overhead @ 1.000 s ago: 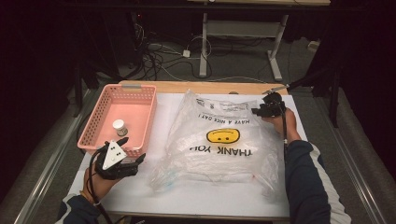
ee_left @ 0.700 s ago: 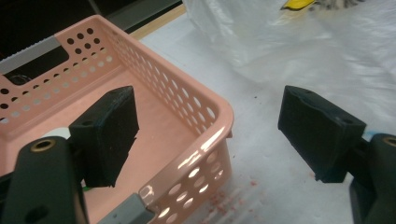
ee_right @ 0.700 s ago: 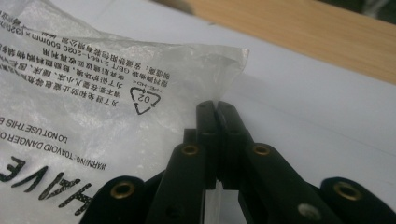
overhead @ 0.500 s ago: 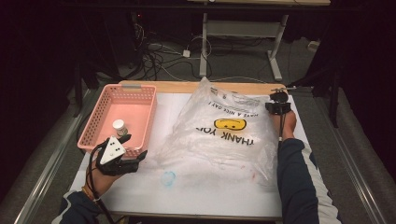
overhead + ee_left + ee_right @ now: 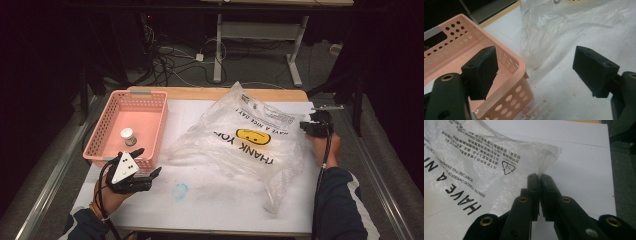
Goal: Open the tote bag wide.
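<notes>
**Thin bag pinched at its edge, other claw waiting wide**

A clear plastic bag [image 5: 250,142] printed with a yellow smiley and "THANK YOU" lies crumpled across the middle of the white table [image 5: 210,210], its far side lifted a little. It looks feather-light, limp and slick, the sort of film that slides and folds rather than holds a shape, so I'd say an edge or corner is the only sensible place to grip it.

That is where the right claw [image 5: 539,178] has it: jaws pressed together on the bag's edge beside the recycling mark, at the table's right side.

The left claw [image 5: 536,67] is spread wide with nothing between its jaws, hovering just beside the near corner of the pink basket [image 5: 150,100]. A small white-capped bottle [image 5: 128,136] stands in that basket.
</notes>
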